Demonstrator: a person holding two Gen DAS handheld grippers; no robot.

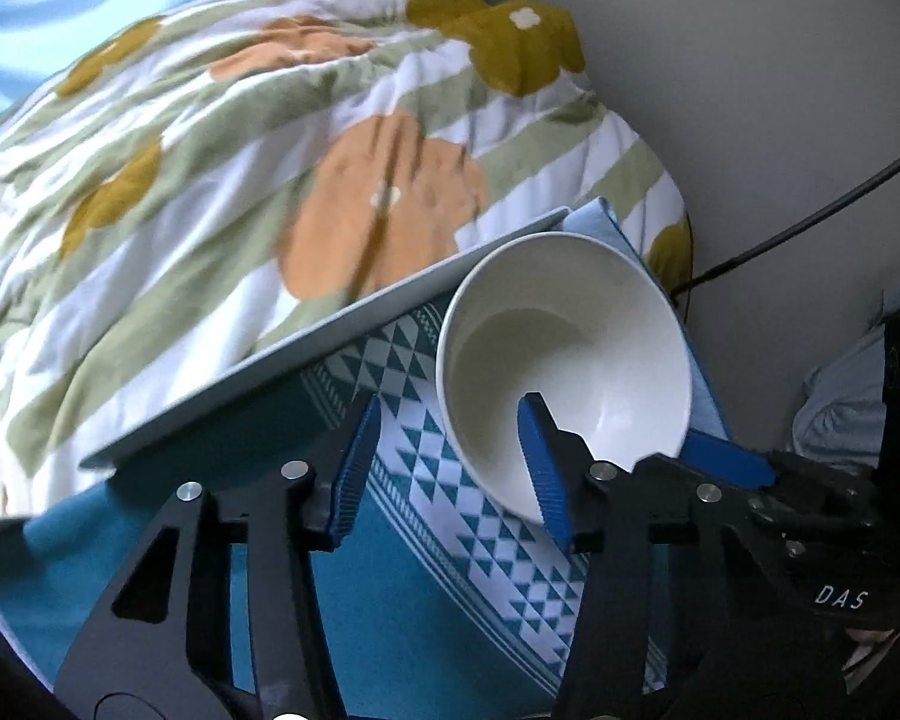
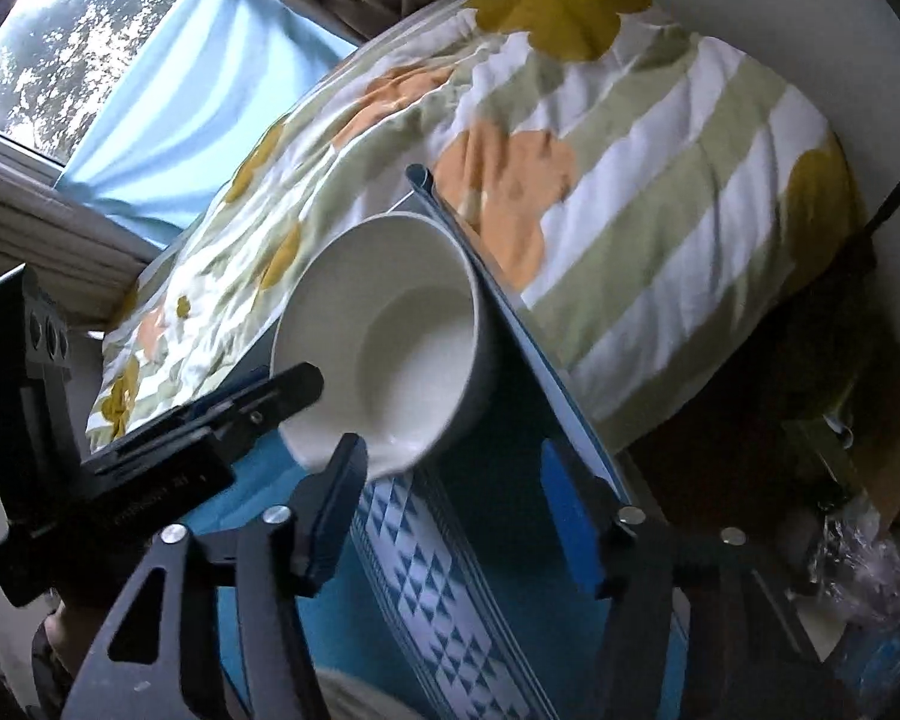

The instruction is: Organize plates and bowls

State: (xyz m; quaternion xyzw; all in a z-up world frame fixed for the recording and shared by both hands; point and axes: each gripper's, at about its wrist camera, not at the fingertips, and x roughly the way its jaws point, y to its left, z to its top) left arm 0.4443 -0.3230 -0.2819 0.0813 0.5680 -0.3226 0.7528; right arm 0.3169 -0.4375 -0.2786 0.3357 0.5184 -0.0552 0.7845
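Between both grippers' part-open blue ribbed fingers, left gripper (image 1: pixel 450 468) and right gripper (image 2: pixel 450 516): smooth round white bowl (image 1: pixel 564 354), empty, on triangle-patterned teal cloth (image 1: pixel 468 516), grip unclear.

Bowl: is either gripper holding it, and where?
Bowl not held. Left gripper straddles its near rim, one finger inside, gap outside; right gripper open beside it.

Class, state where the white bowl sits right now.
In both wrist views the white bowl sits on the teal patterned cloth, near the table's far edge beside the floral quilt.
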